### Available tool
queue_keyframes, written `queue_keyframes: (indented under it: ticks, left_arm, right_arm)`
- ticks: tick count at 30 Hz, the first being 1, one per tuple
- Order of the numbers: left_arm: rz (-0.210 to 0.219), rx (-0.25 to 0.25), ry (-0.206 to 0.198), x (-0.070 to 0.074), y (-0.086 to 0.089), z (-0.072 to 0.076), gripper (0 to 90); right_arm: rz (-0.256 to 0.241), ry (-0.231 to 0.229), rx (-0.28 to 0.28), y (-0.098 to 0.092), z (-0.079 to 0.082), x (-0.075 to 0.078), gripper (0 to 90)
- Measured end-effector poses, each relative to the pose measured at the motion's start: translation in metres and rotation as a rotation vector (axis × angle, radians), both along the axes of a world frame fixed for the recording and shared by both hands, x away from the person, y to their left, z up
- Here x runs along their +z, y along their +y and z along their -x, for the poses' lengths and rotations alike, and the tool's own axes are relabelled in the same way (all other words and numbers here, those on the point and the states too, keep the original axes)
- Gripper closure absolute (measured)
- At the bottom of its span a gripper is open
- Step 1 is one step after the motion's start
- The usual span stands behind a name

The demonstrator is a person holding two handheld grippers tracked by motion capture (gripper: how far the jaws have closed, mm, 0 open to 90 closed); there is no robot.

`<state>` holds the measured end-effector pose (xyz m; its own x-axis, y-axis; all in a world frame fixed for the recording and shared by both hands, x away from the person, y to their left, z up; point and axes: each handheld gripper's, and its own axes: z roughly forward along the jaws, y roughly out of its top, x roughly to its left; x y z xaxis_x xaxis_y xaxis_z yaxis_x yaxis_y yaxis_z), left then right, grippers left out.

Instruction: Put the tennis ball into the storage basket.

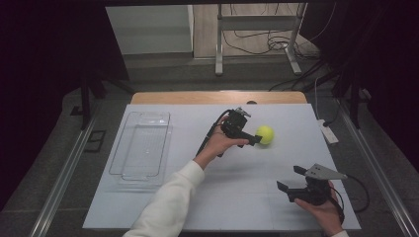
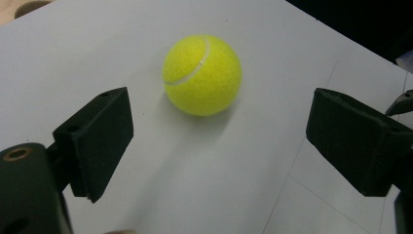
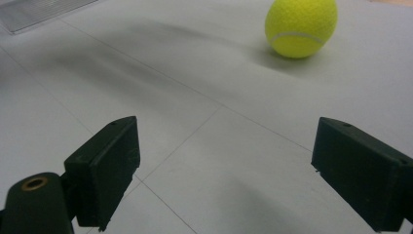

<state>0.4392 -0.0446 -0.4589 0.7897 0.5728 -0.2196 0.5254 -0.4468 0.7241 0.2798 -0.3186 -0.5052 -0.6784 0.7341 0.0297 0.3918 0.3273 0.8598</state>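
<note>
Reaching toward the fuzzy yellow-green tennis ball (image 1: 265,134) at mid-table, the left gripper (image 1: 255,139) is wide open, holding nothing; a jaw bumping it could roll it away right

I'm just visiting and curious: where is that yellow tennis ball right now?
In the high view the tennis ball lies on the white table, right of centre, just ahead of the open left tongs, untouched.

Left gripper (image 1: 256,139) being held mid-table on outstretched white-sleeved forearm, pointing toward 3 o'clock, jaws standing wide apart, gripping nothing. Right gripper (image 1: 290,178) resting low at 5 o'clock in right hand (image 1: 323,210), pointing toward 10 o'clock, jaws spread wide, gripping nothing.
</note>
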Motion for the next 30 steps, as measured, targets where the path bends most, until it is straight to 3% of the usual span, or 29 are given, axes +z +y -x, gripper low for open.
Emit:
queue_keyframes:
  ticks: [30]
  left_arm:
    - [-0.012, 0.007, 0.023, -0.009, -0.013, -0.016, 11.4]
  right_arm:
    - [-0.005, 0.008, 0.000, 0.000, 0.000, 0.000, 10.7]
